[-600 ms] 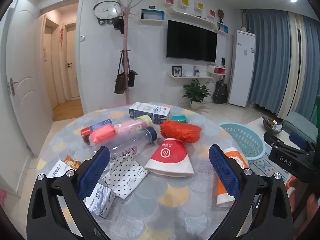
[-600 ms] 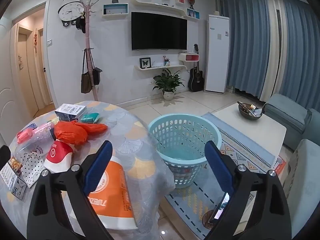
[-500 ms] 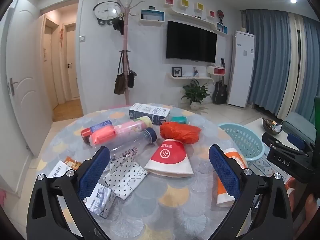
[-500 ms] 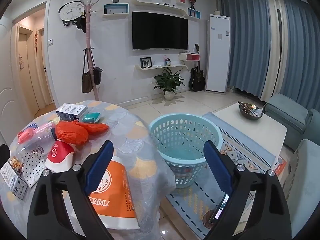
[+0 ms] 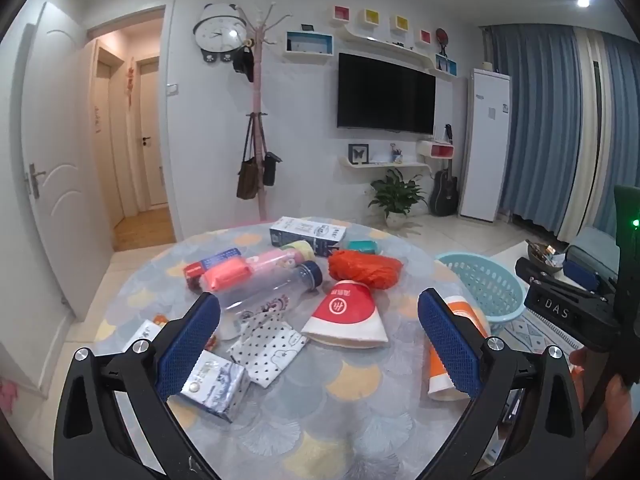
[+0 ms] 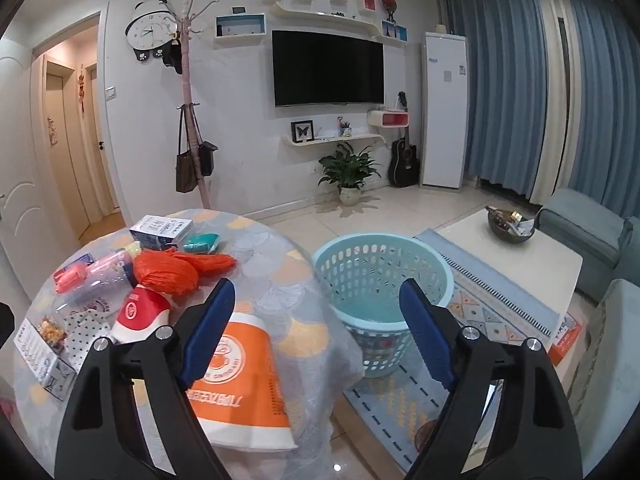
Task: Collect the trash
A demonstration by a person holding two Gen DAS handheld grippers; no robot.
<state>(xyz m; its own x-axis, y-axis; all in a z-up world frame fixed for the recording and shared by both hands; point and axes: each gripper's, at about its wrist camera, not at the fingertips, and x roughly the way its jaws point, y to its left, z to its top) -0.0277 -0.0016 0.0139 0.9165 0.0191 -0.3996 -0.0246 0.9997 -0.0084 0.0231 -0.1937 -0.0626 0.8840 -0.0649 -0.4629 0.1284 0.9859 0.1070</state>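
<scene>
A round table (image 5: 320,412) holds trash: a flattened red-and-white paper cup (image 5: 346,316), an orange plastic bag (image 5: 364,268), an orange-and-white paper cup (image 5: 444,344), a dotted wrapper (image 5: 266,346), a small carton (image 5: 212,382) and a clear bottle (image 5: 268,286). My left gripper (image 5: 316,344) is open and empty above the table's near side. My right gripper (image 6: 316,332) is open and empty, its left finger over the orange cup (image 6: 240,376). A light blue basket (image 6: 382,280) stands on the floor to the table's right; it also shows in the left wrist view (image 5: 482,288).
A blue-and-white box (image 5: 306,234), a teal packet (image 5: 362,246) and pink and red items (image 5: 224,272) lie at the table's far side. A white coffee table (image 6: 520,256), a rug (image 6: 492,312) and a grey sofa (image 6: 588,232) stand to the right.
Both grippers have shifted only slightly; the right one has edged a little toward the table. Nothing on the table has moved.
</scene>
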